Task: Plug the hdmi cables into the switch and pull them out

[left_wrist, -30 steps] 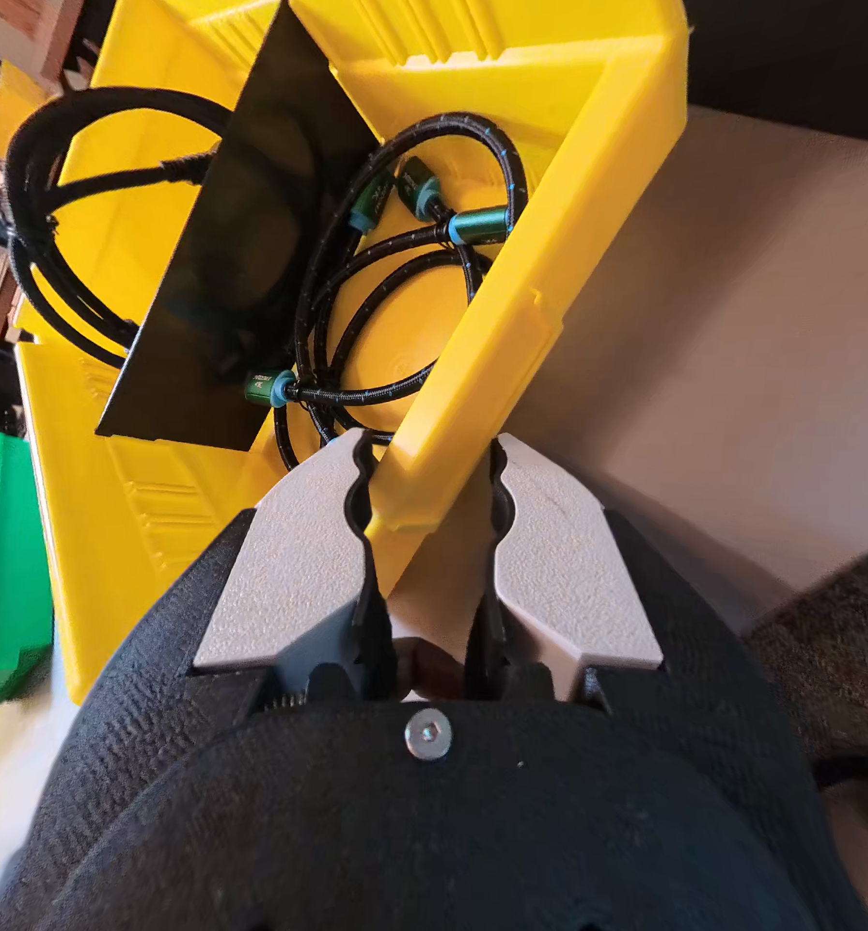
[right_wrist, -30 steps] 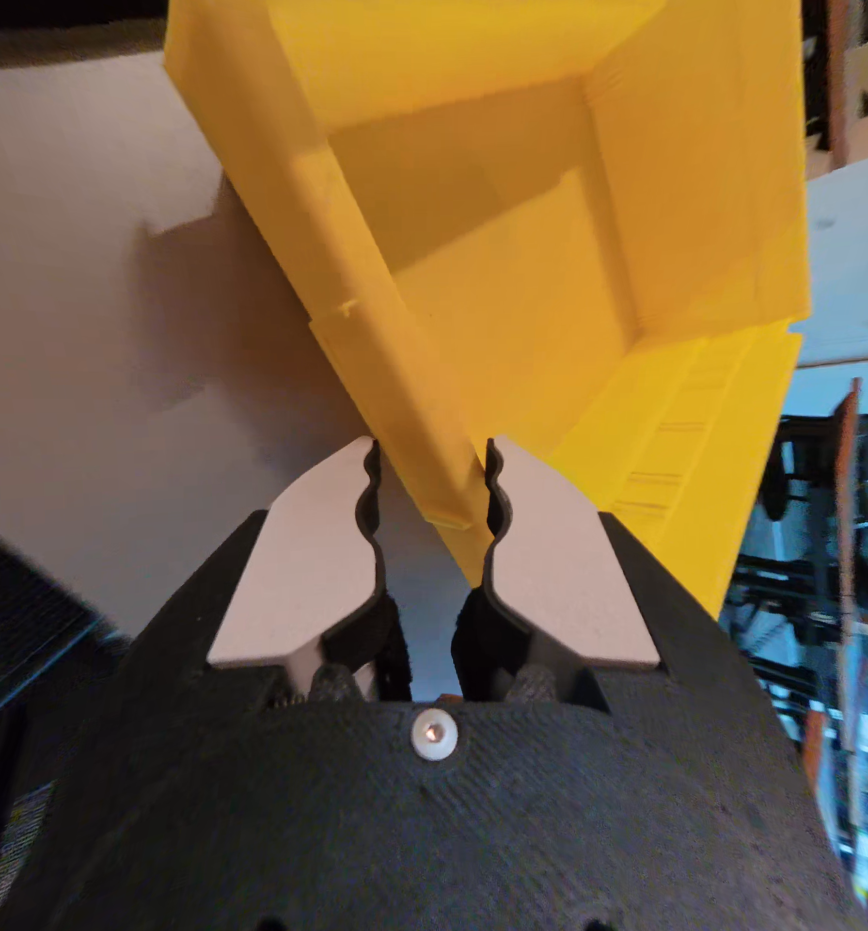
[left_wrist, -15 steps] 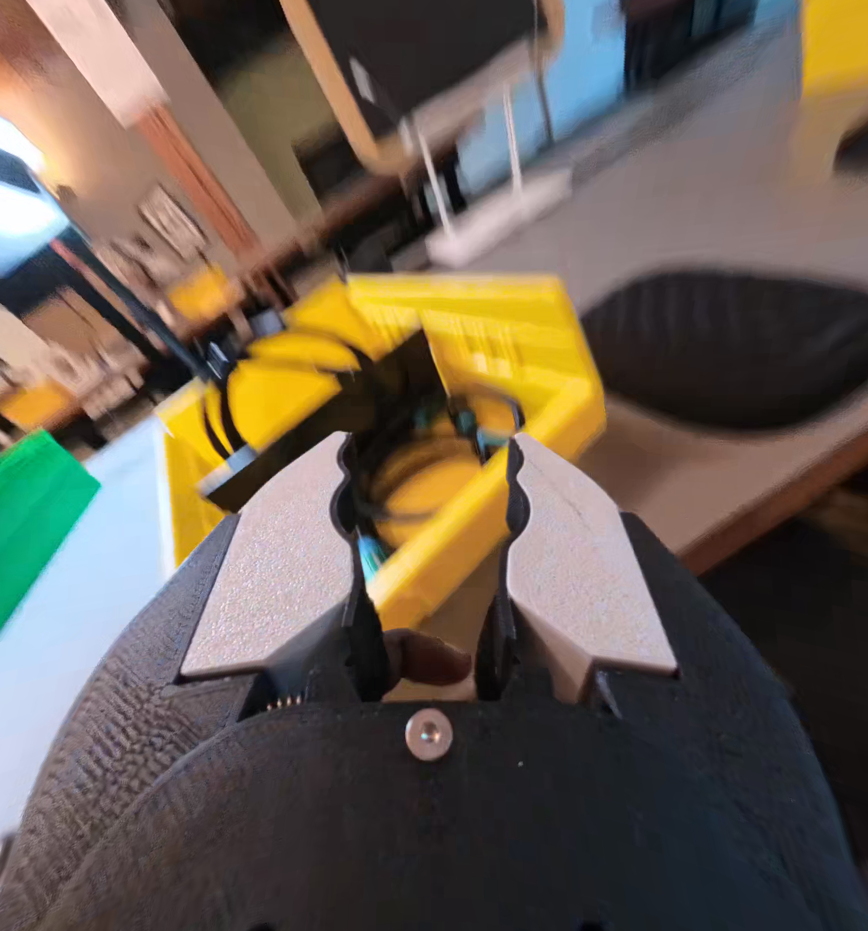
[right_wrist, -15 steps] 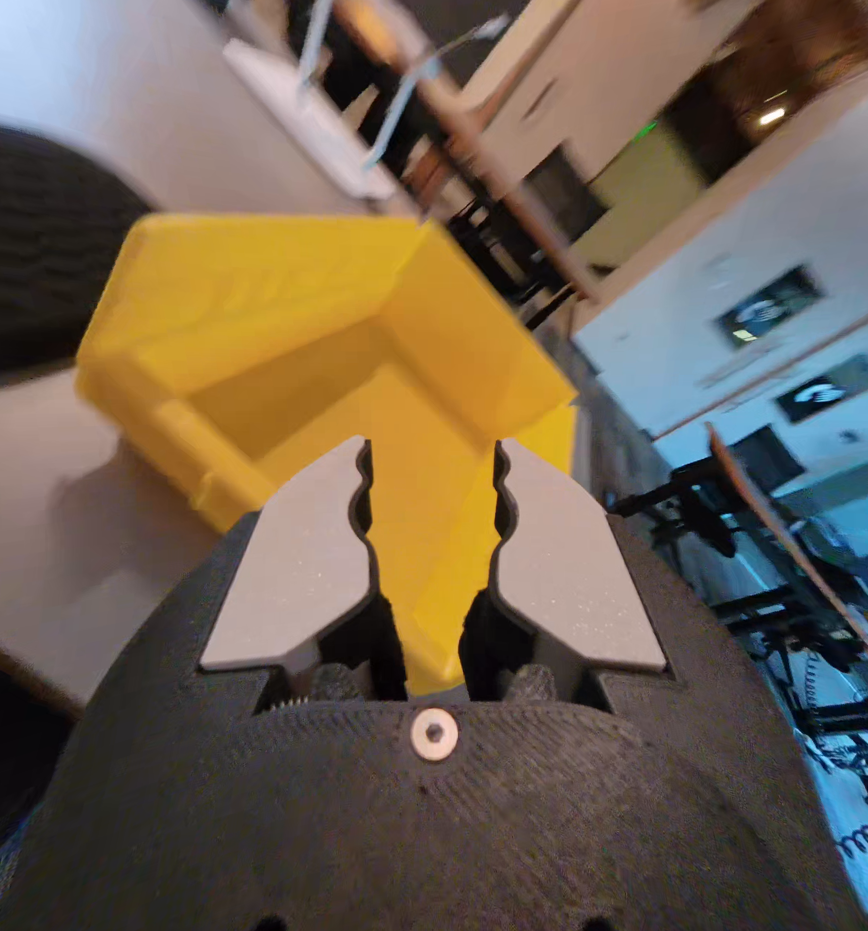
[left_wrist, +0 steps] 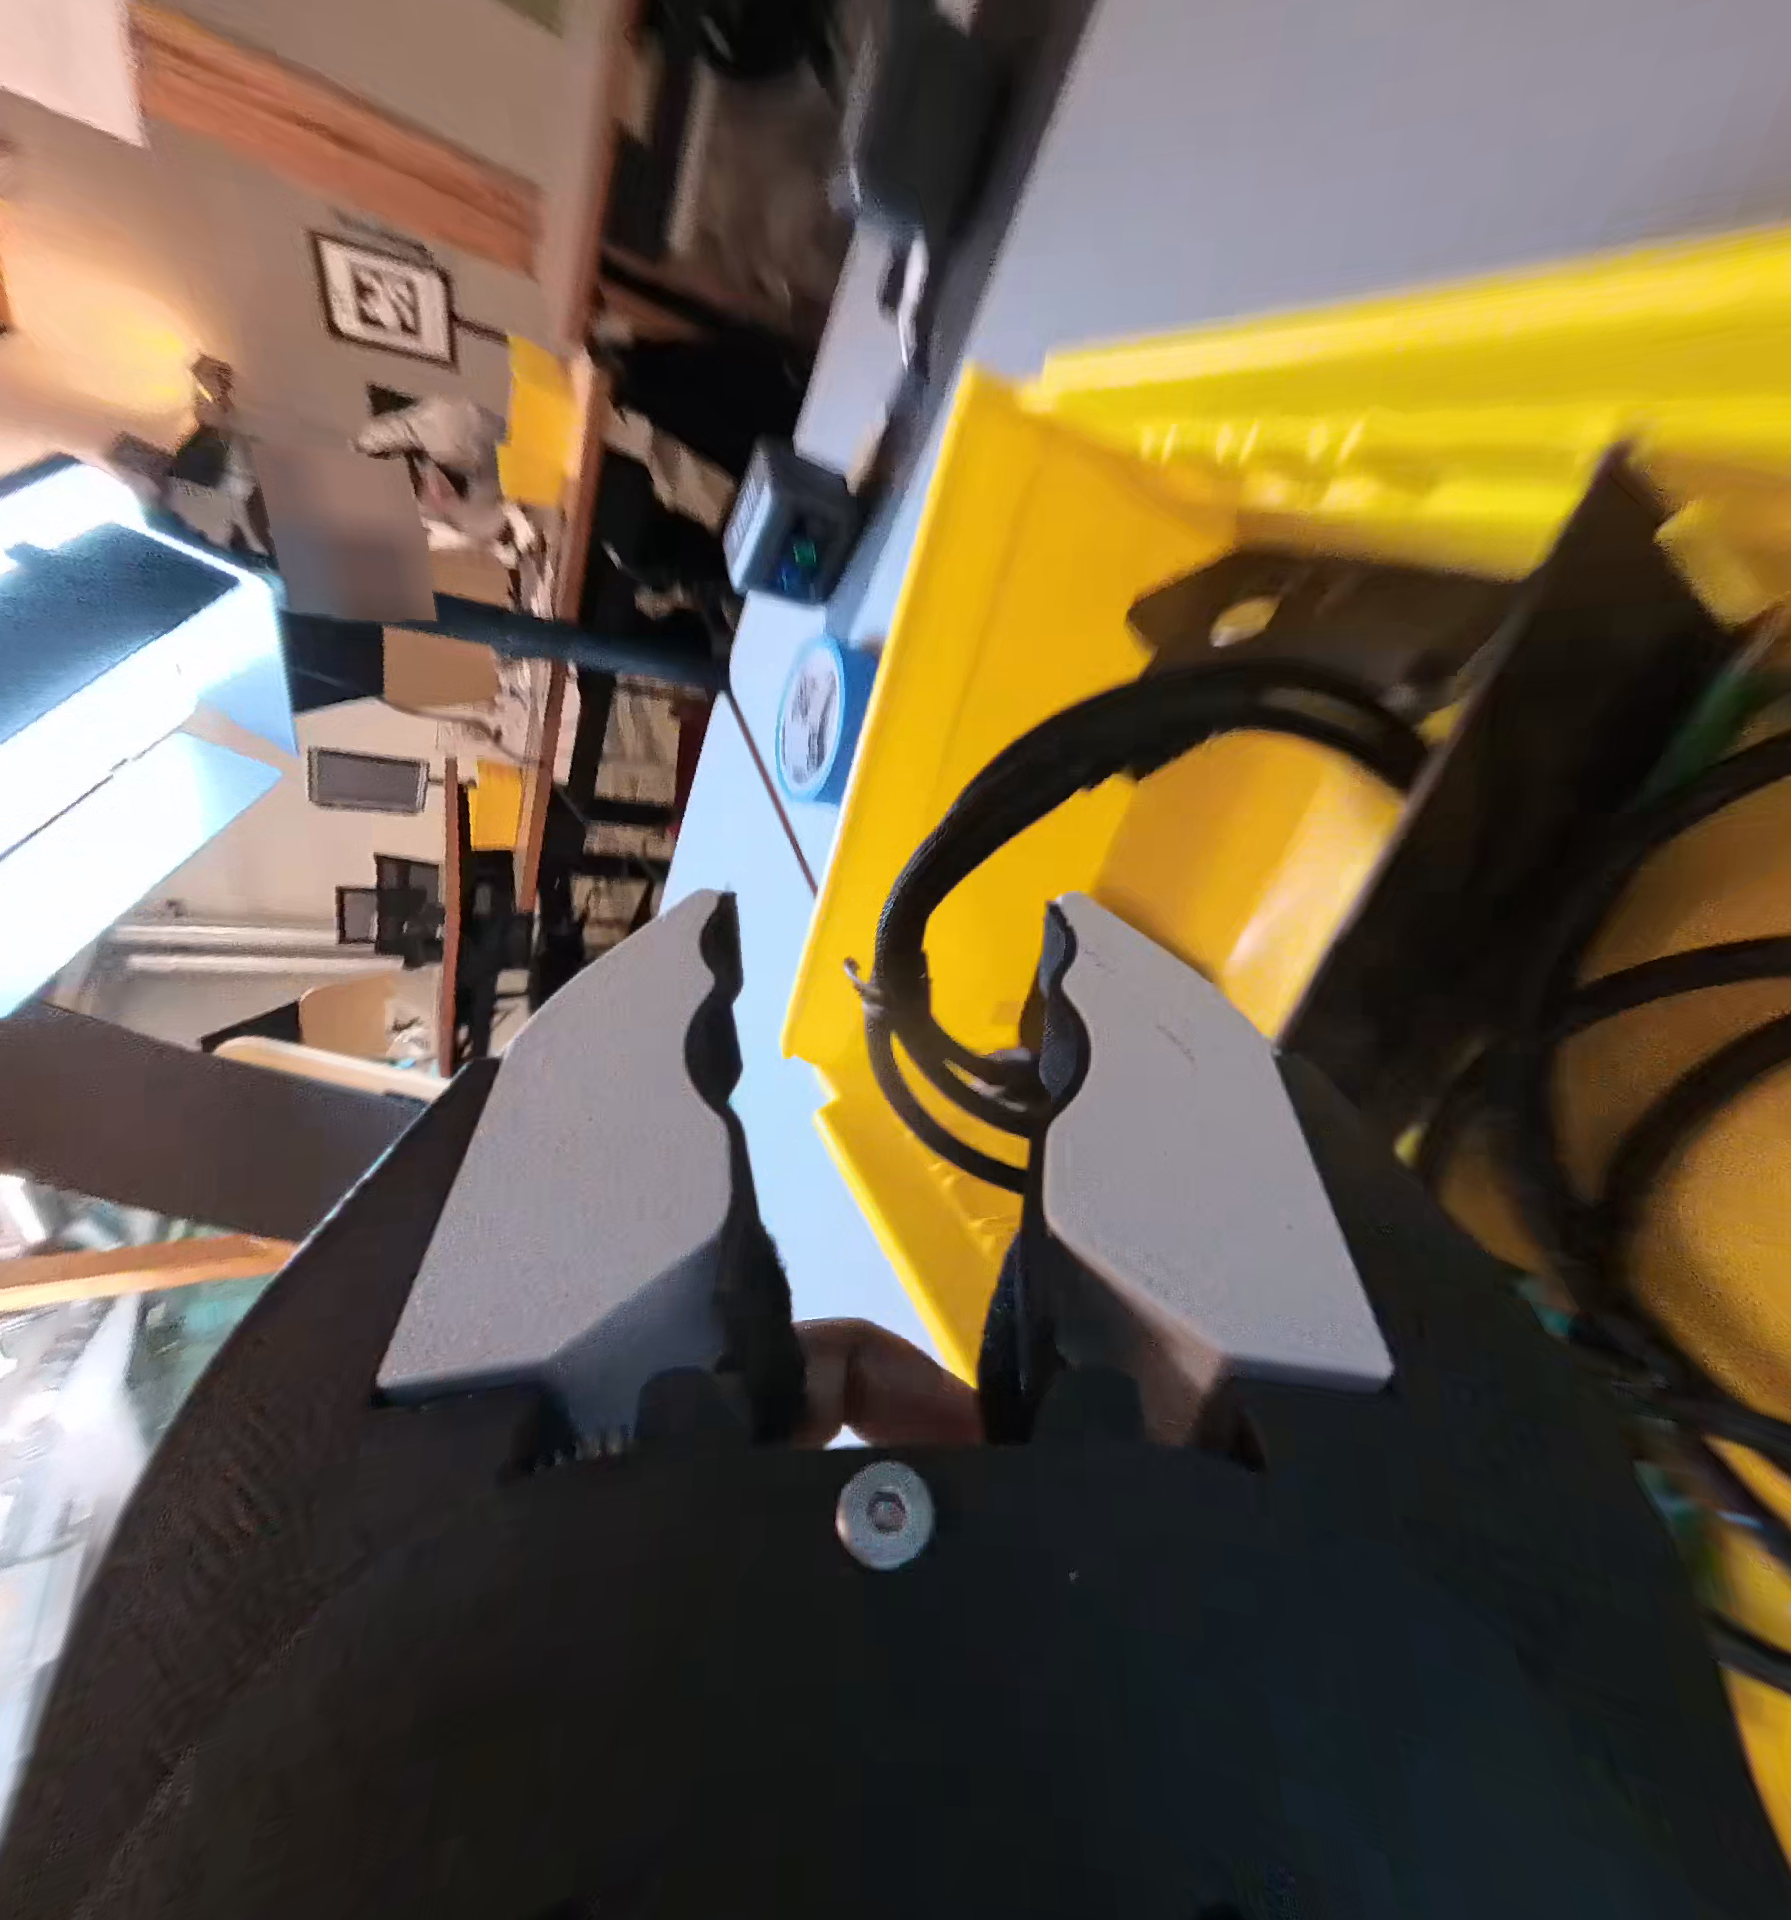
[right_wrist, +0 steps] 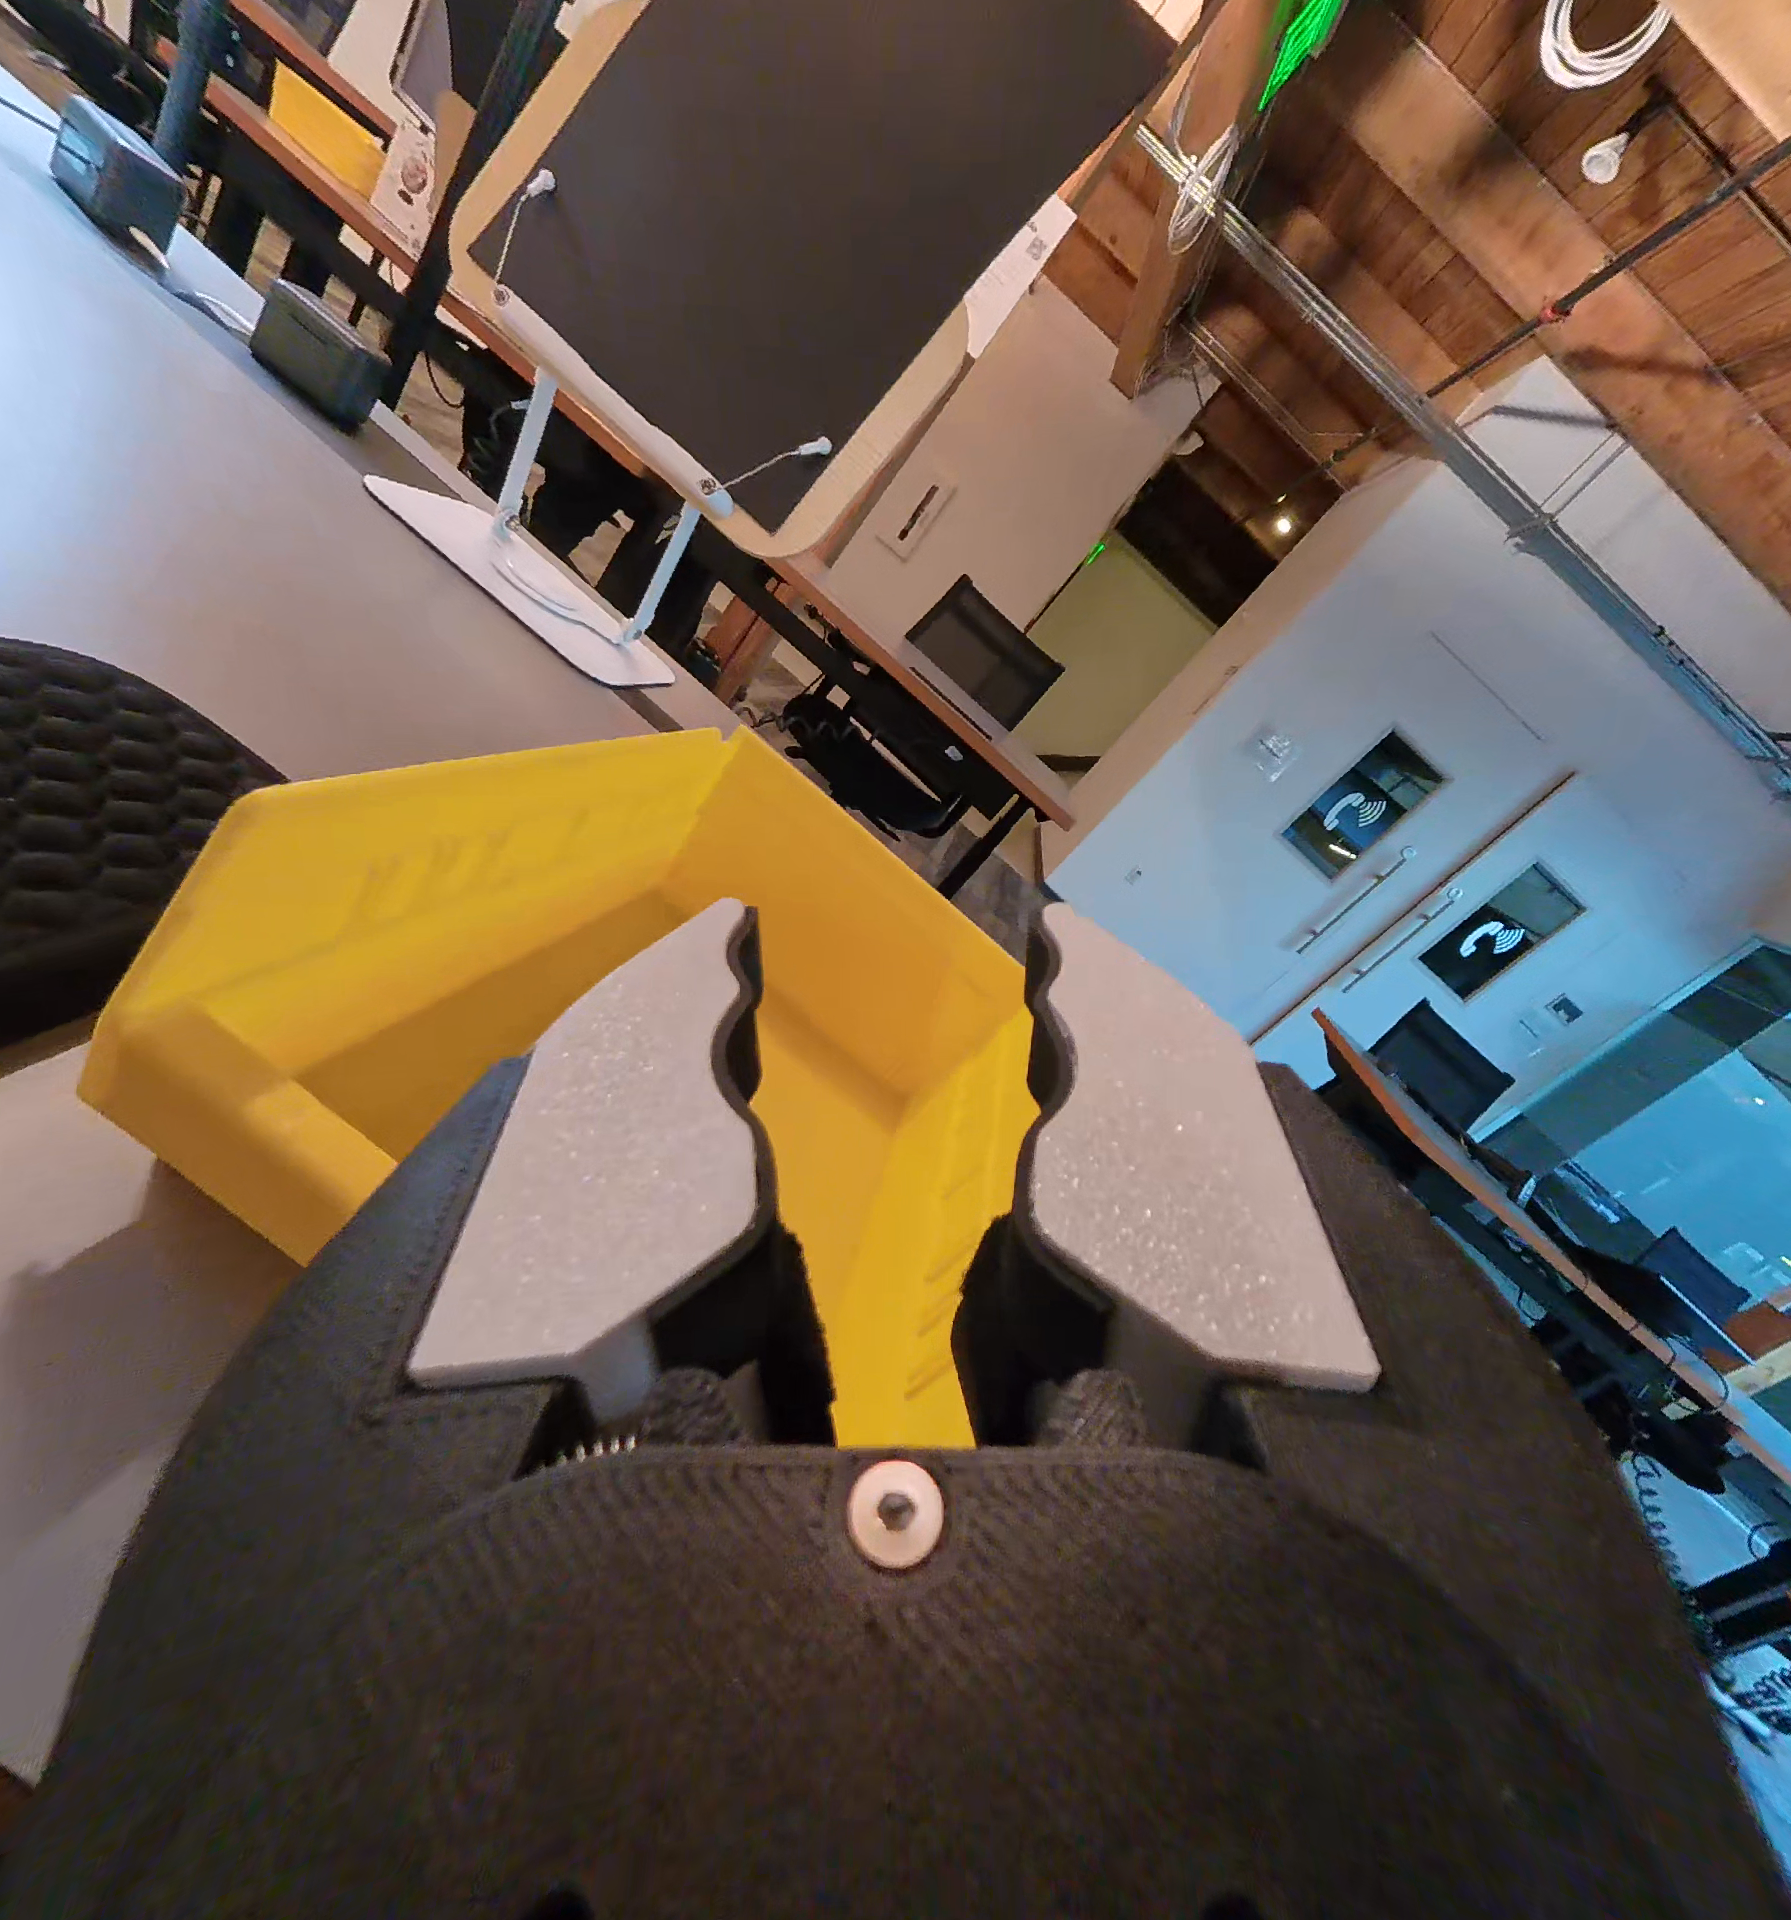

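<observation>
In the left wrist view a yellow bin [left_wrist: 984, 727] is split by a black divider [left_wrist: 1493, 831]. A tied bundle of black braided HDMI cable [left_wrist: 974, 831] loops in its near compartment. More black cables [left_wrist: 1701, 987] with green and blue plug ends lie beyond the divider. A blurred black piece [left_wrist: 1286, 613] sits at the far end; I cannot tell if it is the switch. My left gripper [left_wrist: 886, 925] is open and empty, with the bin's rim and the bundle between its fingertips. My right gripper [right_wrist: 891, 925] is open over an empty yellow bin [right_wrist: 434, 894], one wall of which runs between its jaws.
The bins stand on a pale table [right_wrist: 143, 499]. A black textured rounded object [right_wrist: 39, 831] lies left of the empty bin. A dark panel on a white stand [right_wrist: 527, 582] and small grey boxes [right_wrist: 319, 353] stand farther back. A blue-rimmed roll [left_wrist: 813, 717] lies beside the cable bin. Spacing between my two grippers at the tips: around 75 cm.
Both views swung from looking down on the bins' front lips to low, tilted angles. The left gripper is now close over the cable bundle's compartment. Both jaws stay apart.
</observation>
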A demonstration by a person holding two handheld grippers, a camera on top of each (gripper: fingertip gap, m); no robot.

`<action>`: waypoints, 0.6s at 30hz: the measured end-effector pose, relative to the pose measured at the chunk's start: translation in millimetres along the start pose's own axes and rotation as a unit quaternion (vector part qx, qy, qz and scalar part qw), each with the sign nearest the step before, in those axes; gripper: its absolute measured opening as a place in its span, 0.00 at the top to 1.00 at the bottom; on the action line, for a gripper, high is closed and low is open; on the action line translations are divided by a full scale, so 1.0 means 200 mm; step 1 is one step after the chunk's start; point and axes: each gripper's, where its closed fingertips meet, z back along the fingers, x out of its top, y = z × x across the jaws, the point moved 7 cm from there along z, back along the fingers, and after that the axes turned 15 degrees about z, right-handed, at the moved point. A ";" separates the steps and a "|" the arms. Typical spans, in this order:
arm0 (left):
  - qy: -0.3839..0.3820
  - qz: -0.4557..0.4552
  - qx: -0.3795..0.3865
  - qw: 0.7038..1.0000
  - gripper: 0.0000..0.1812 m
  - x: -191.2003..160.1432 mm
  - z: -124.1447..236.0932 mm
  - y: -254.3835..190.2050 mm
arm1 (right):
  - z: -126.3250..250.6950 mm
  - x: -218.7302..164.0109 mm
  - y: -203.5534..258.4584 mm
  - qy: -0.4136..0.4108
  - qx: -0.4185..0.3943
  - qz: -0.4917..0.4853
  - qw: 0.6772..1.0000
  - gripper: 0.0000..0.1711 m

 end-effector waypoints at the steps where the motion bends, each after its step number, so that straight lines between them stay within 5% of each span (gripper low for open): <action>1: 0.027 -0.021 0.003 0.999 0.70 -0.02 -0.07 0.02 | 0.00 0.00 0.00 -0.004 0.000 0.001 1.000 0.72; 6: 0.104 -0.065 0.006 0.992 0.73 -0.13 -0.28 0.06 | -0.02 0.00 0.01 -0.003 0.005 0.008 1.000 0.72; 8: 0.151 -0.096 0.024 0.984 0.83 -0.20 -0.33 0.06 | -0.03 0.00 0.02 -0.004 0.008 0.007 1.000 0.73; 12: 0.129 -0.025 0.039 0.991 0.93 -0.17 -0.31 0.07 | -0.05 0.00 0.04 0.000 0.018 0.012 1.000 0.73; 18: 0.053 0.025 0.138 0.989 0.93 0.01 -0.10 0.22 | -0.07 0.04 0.05 -0.020 0.027 0.017 0.999 0.73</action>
